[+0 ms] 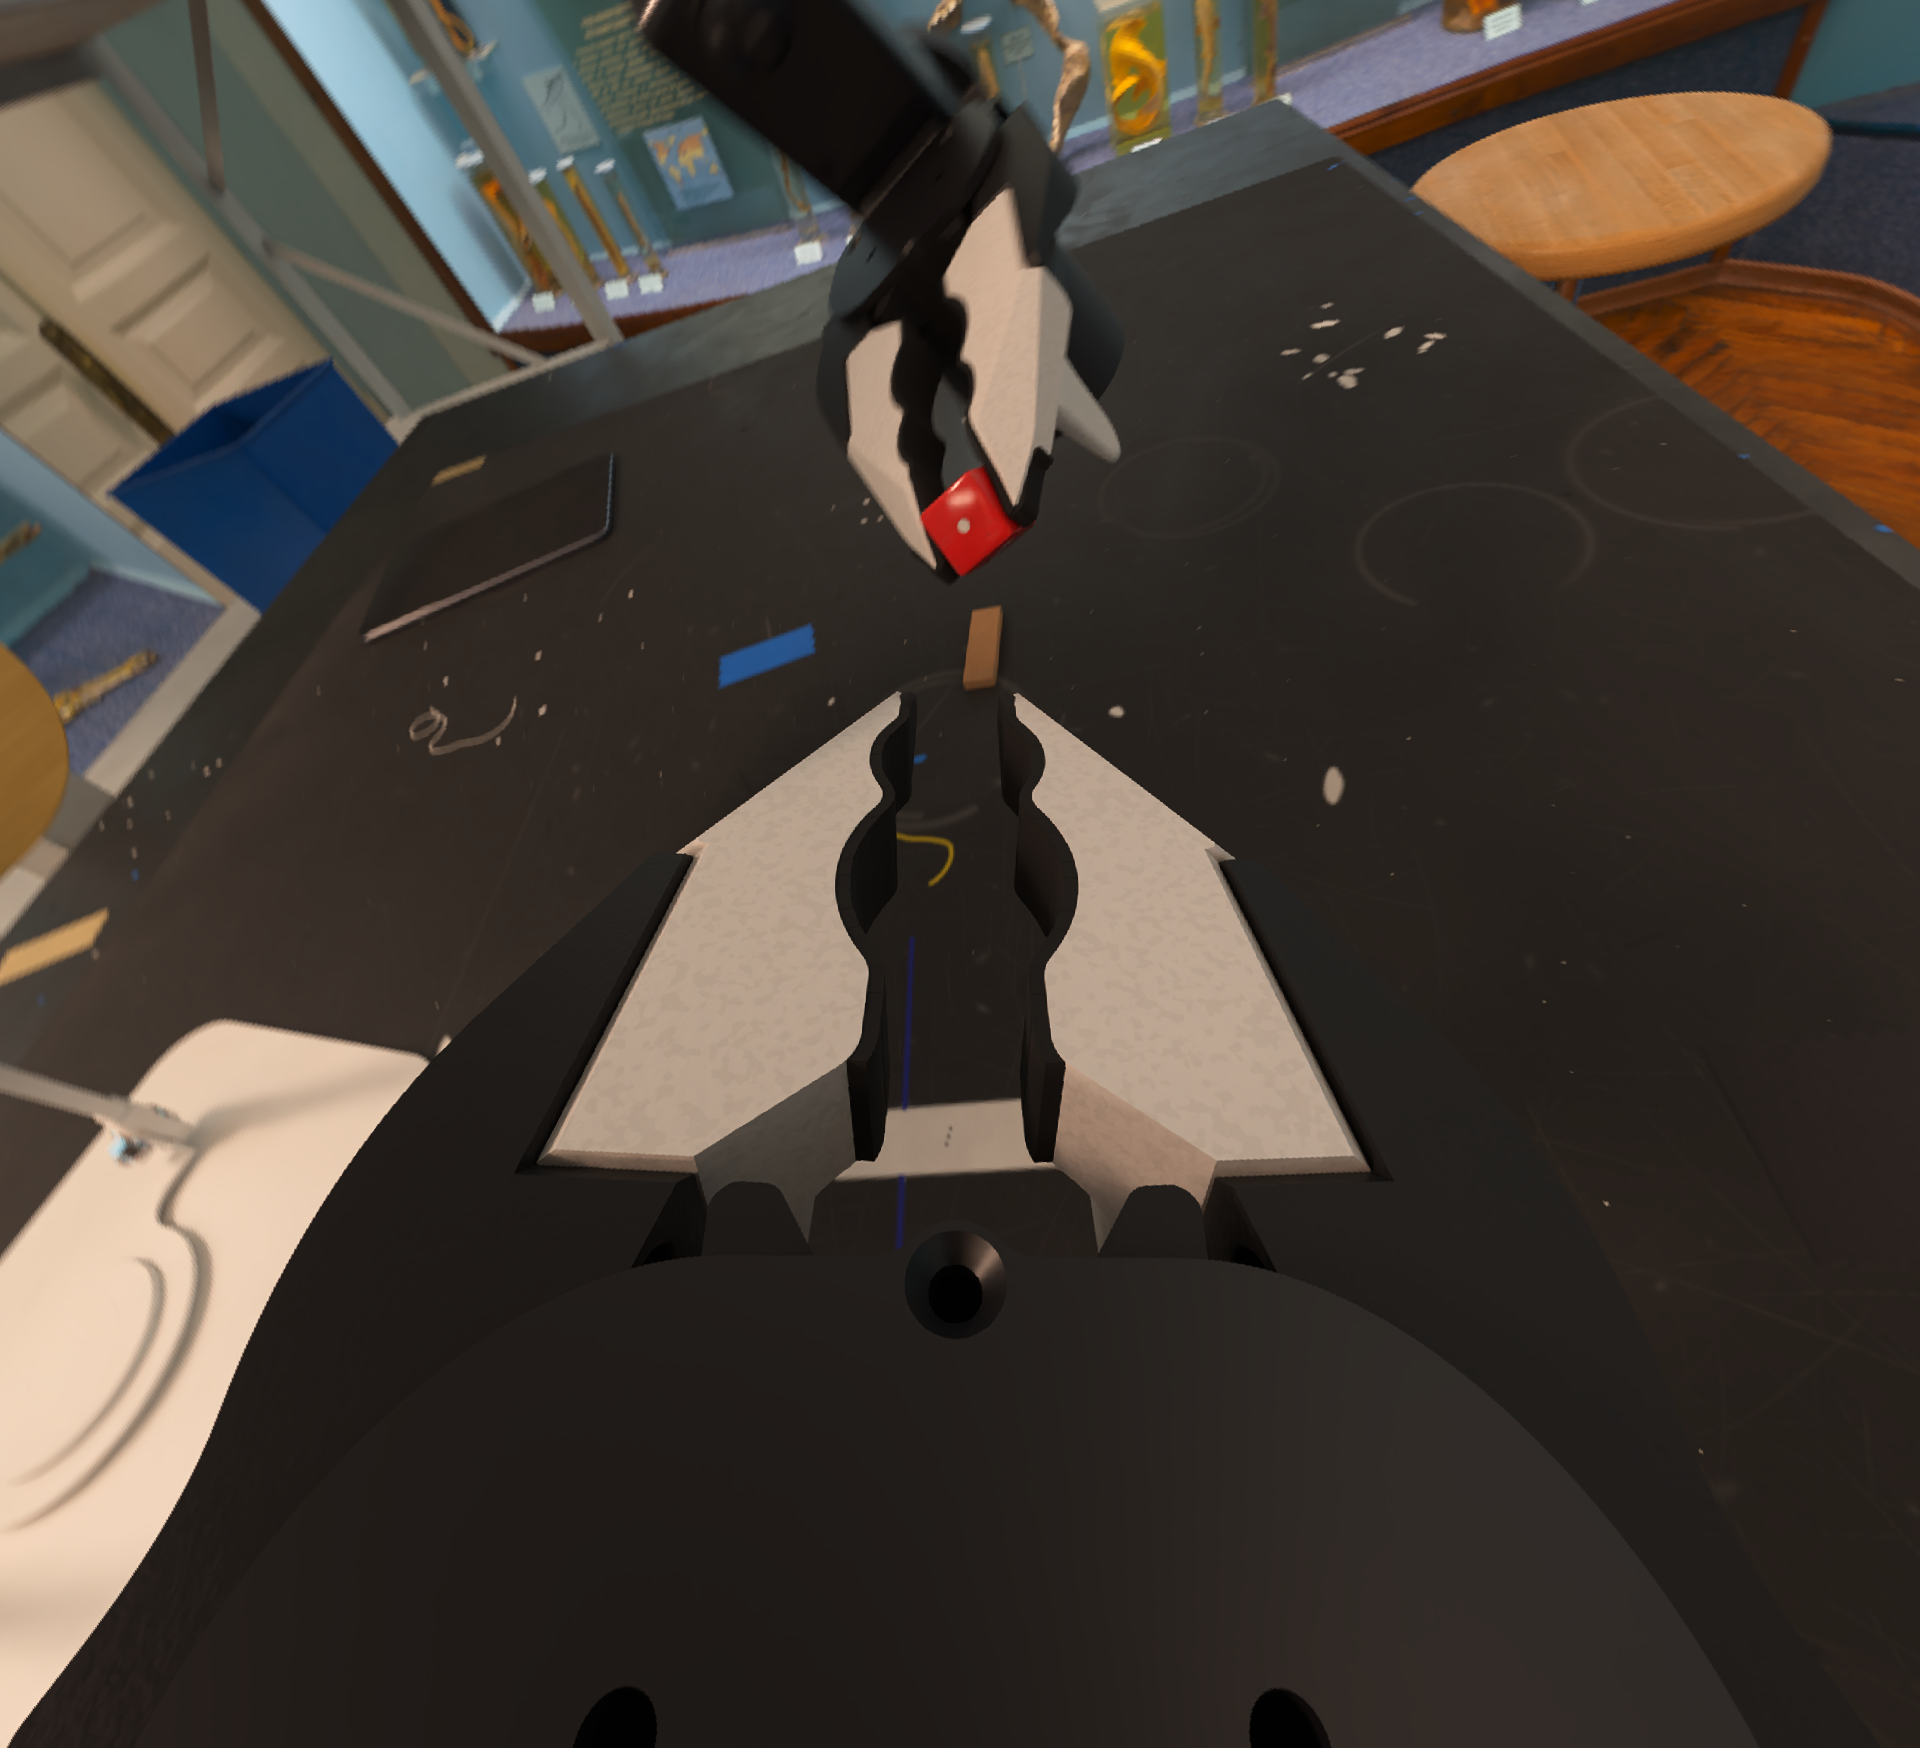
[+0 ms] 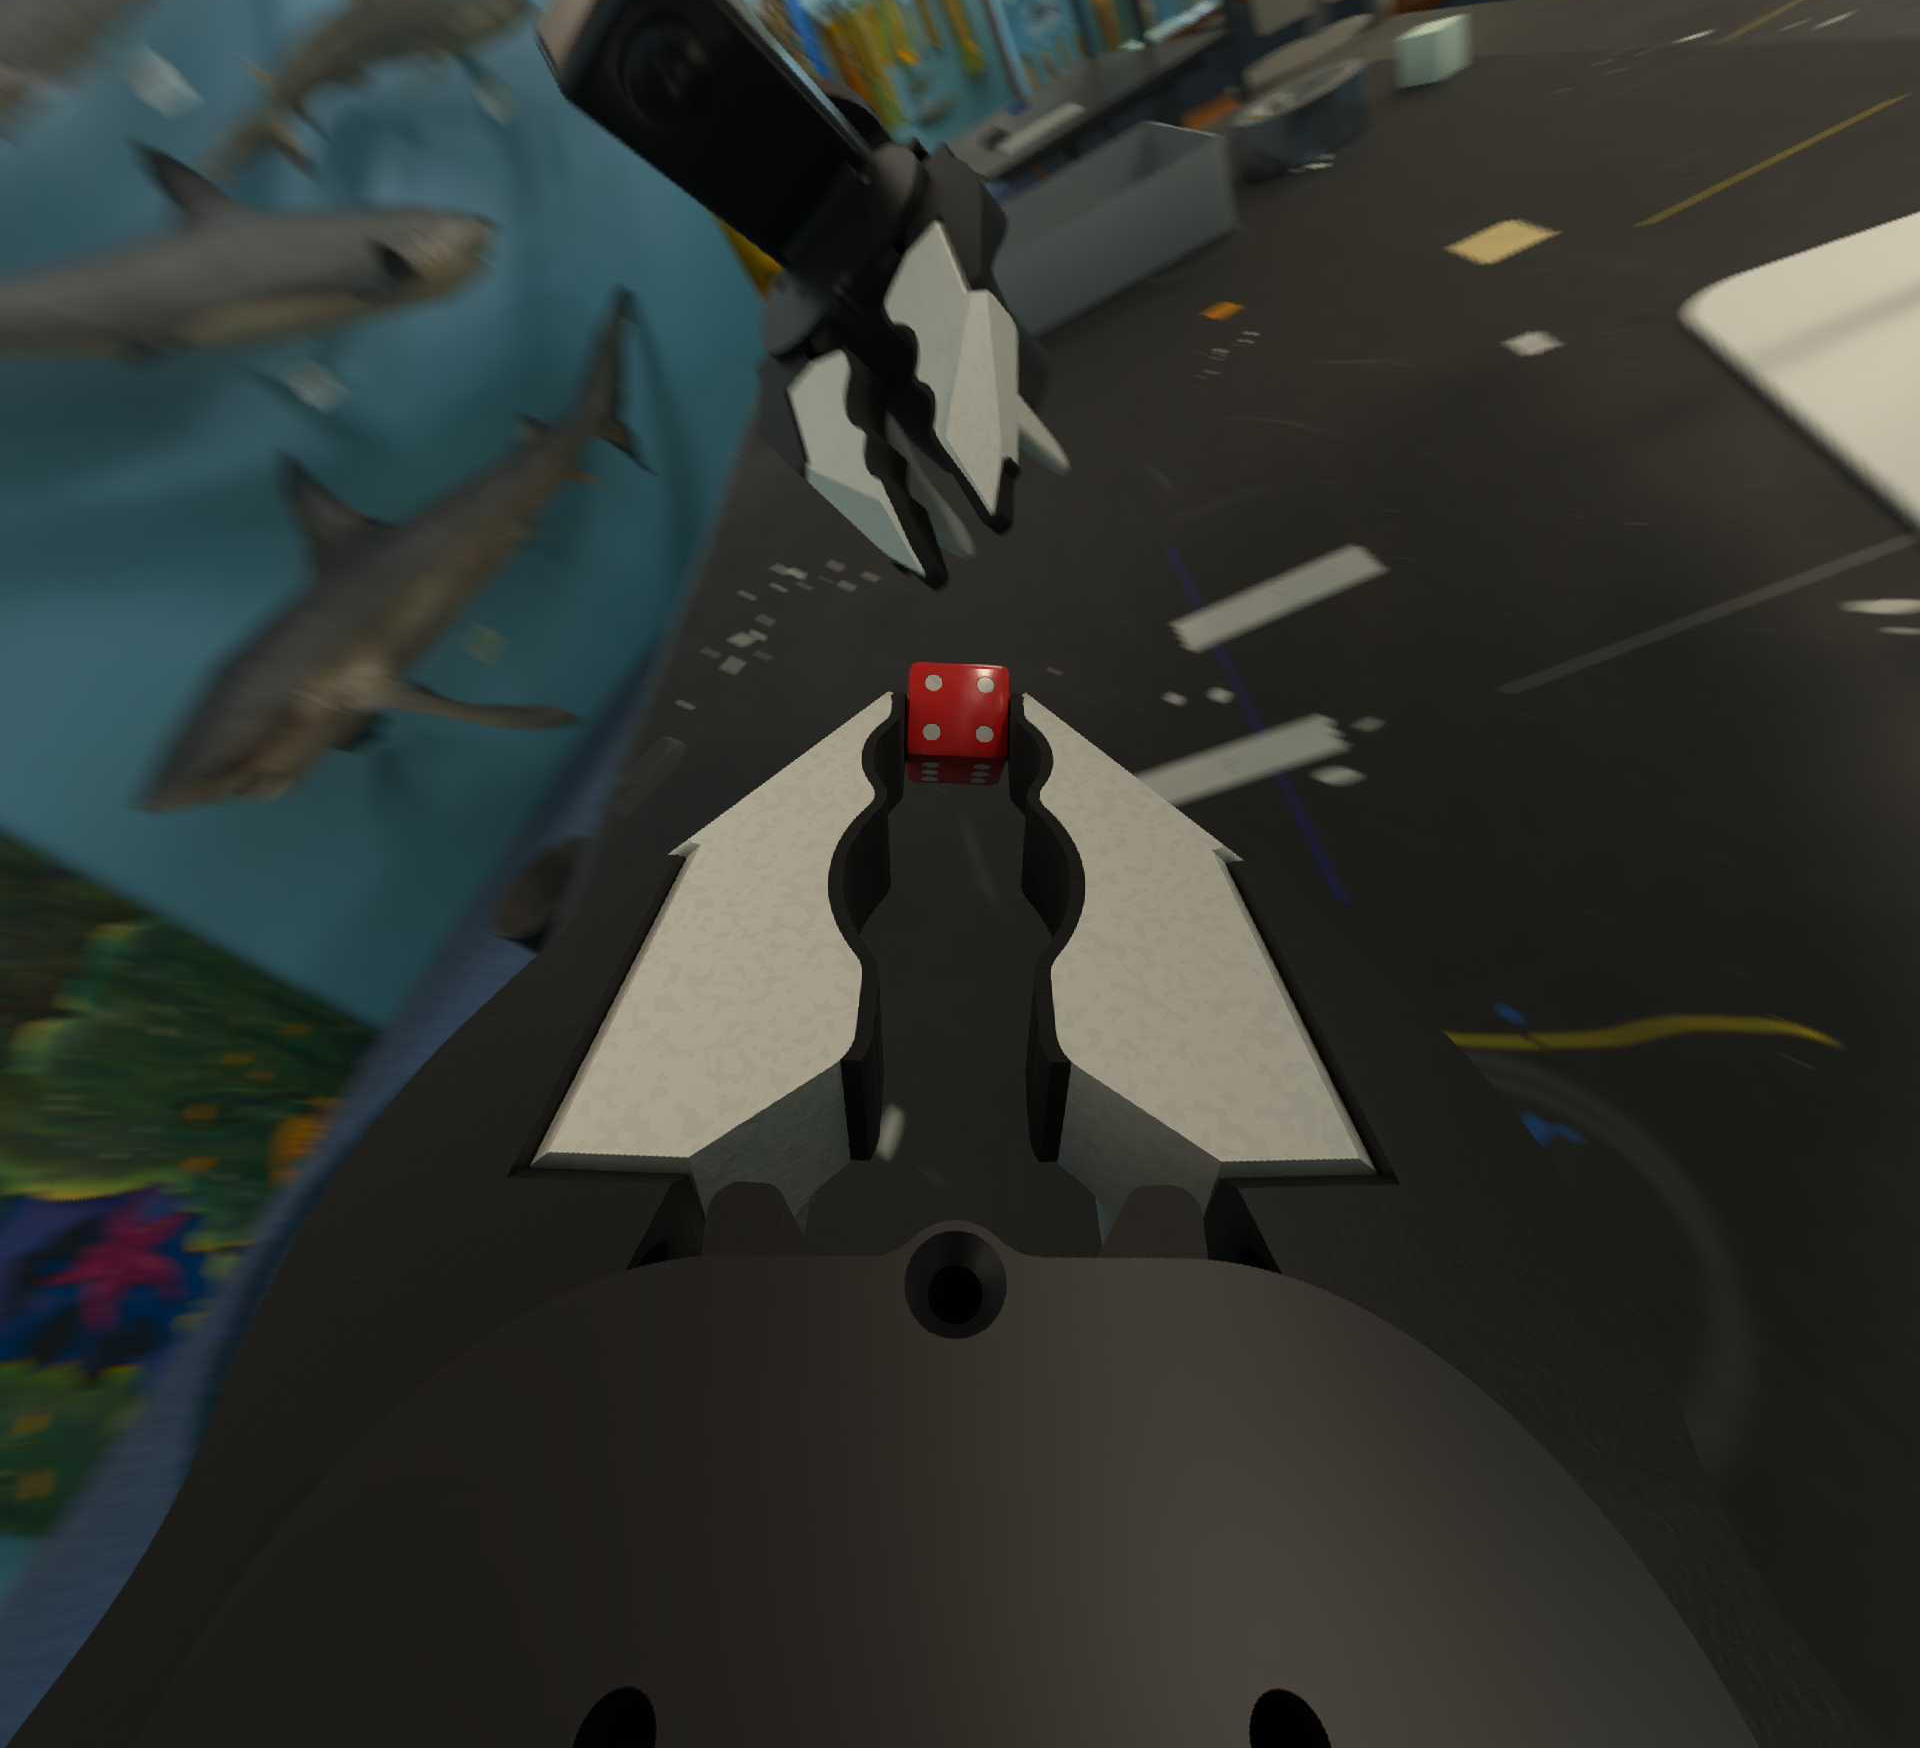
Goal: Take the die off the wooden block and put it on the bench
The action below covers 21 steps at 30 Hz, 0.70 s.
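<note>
One red die (image 2: 957,711) sits pinched at the right gripper (image 2: 957,724) tips, aloft at 12 o'clock from the wooden block (image 1: 982,649); small, rigid, light (probably slick), best squeezed on opposite flat faces. Left gripper (image 1: 958,711) hangs empty, slightly parted.

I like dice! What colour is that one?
The die is red with white dots, clearest in the right wrist view.

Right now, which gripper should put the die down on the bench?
Right. The right gripper already holds the red die between its fingers, above the wooden block. The left gripper holds nothing.
</note>
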Tool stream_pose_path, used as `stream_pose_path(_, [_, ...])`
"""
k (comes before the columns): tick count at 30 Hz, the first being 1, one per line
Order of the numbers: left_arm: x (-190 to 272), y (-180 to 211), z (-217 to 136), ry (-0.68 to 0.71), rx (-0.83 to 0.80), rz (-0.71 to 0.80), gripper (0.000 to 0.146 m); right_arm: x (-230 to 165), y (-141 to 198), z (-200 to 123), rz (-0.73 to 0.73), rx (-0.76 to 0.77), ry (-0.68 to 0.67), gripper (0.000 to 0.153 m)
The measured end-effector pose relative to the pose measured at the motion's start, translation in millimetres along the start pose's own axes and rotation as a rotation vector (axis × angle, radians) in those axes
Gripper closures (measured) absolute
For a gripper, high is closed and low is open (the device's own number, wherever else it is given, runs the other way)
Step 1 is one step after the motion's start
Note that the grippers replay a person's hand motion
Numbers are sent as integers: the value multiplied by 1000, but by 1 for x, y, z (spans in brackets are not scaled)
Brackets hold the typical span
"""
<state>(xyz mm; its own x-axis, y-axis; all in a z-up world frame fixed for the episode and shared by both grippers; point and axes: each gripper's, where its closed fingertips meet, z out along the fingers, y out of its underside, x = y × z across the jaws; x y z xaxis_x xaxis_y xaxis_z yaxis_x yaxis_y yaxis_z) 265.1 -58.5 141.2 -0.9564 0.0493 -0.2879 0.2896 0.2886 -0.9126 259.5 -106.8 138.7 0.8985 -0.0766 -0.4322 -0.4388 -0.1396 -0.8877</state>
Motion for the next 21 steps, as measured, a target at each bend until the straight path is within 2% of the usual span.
stream_pose_path(4, [8,-18,-4,42,36,65,131,-16,-12,14,130,27,-164,134])
stream_pose_path(13, [16,-36,-2,107,72,114,131,-29,-16,27,193,-49,-247,134])
stream_pose_path(21, [19,-38,-2,153,83,105,131,-35,-23,24,348,-51,-354,134])
